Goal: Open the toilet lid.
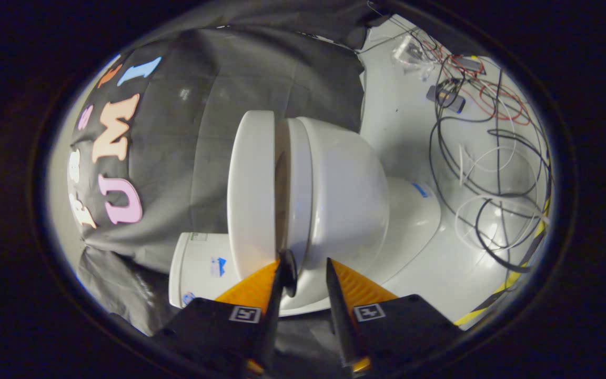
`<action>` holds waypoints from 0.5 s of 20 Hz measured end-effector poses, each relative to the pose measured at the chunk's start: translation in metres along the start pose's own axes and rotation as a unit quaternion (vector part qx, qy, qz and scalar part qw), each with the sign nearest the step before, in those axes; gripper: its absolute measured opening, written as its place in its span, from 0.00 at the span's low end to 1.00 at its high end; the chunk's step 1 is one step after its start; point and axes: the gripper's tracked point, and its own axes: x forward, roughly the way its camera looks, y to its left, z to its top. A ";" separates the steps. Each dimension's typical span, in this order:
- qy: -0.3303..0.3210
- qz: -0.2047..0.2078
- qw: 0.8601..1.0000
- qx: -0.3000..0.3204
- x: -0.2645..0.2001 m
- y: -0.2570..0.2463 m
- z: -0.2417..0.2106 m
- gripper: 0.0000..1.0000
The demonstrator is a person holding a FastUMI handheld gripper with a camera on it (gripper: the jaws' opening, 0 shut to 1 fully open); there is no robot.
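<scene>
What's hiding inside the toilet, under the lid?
The lid stands a crack off the seat, showing a thin shadowy slit. The bowl's inside is covered. The gripper is open, one finger at the gap.

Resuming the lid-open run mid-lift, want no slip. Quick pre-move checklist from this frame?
1. Toilet lid parted from the seat: ok, a gap shows between them.
2. Gripper at the lid's edge: ok, one finger sits in the gap.
3. Both fingers pressing on the lid: not ok, the jaws stand apart and the seat edge lies between them.
4. Contact firm enough to keep lifting: cannot tell.
5. Room behind the lid to swing toward the tank: cannot tell.
6. Cables on the floor stay away from the bowl: ok.
</scene>
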 end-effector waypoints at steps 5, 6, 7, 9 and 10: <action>-0.010 -0.018 0.999 0.025 0.001 0.007 0.008 0.22; -0.006 -0.035 0.999 0.021 0.000 0.005 0.007 0.15; -0.006 -0.049 0.998 0.029 0.000 0.005 0.007 0.15; -0.017 -0.069 0.996 0.059 0.002 0.008 0.009 0.15; -0.024 -0.075 0.995 0.057 0.003 0.008 0.010 0.15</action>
